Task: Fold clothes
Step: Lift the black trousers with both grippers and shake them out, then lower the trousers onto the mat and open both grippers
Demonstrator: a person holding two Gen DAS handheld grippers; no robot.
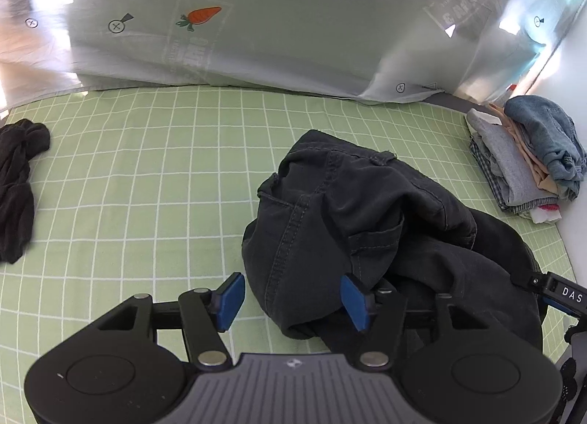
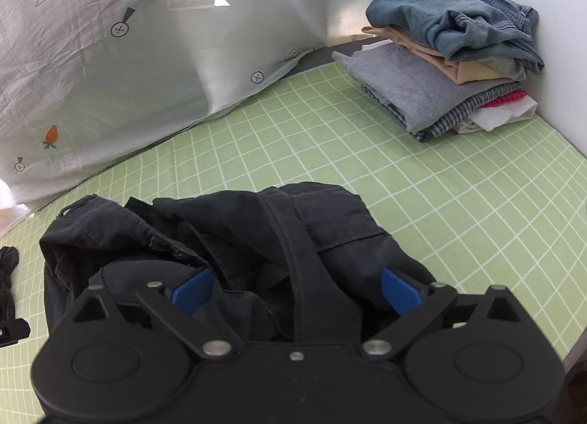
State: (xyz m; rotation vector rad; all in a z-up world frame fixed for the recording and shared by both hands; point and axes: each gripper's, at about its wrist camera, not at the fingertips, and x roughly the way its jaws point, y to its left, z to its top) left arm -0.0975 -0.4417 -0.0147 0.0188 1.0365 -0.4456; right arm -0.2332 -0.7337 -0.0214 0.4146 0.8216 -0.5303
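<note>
A: Containers? None were seen. A green checked sheet [image 1: 146, 167] was spread as the work surface; the dark trousers [image 1: 348, 211] were taken as the landmark, crumpled in a heap on it.

B: Other items relative to the trousers?

A: A folded stack of clothes [image 2: 451, 83], topped by blue denim, was noted beyond and to the right of the trousers, against a white wall. A black bundled garment [image 1: 18, 182] was seen well apart to their left. A pale printed cloth [image 1: 256, 28] with carrot motifs was hung behind the trousers.

B: Trousers versus jaws?

A: The left gripper [image 1: 293, 301] was placed at the near left edge of the heap; a fold of trousers was seen between the blue pads, the right-hand pad against the fabric, the left-hand pad over bare sheet. Jaws were spread partway, nothing clamped. The right gripper [image 2: 297, 293] was held over the near side of the heap, jaws spread wide, trouser fabric bunched between the pads but not pinched.

B: Anything lifted?

A: Nothing was gripped by either.
</note>
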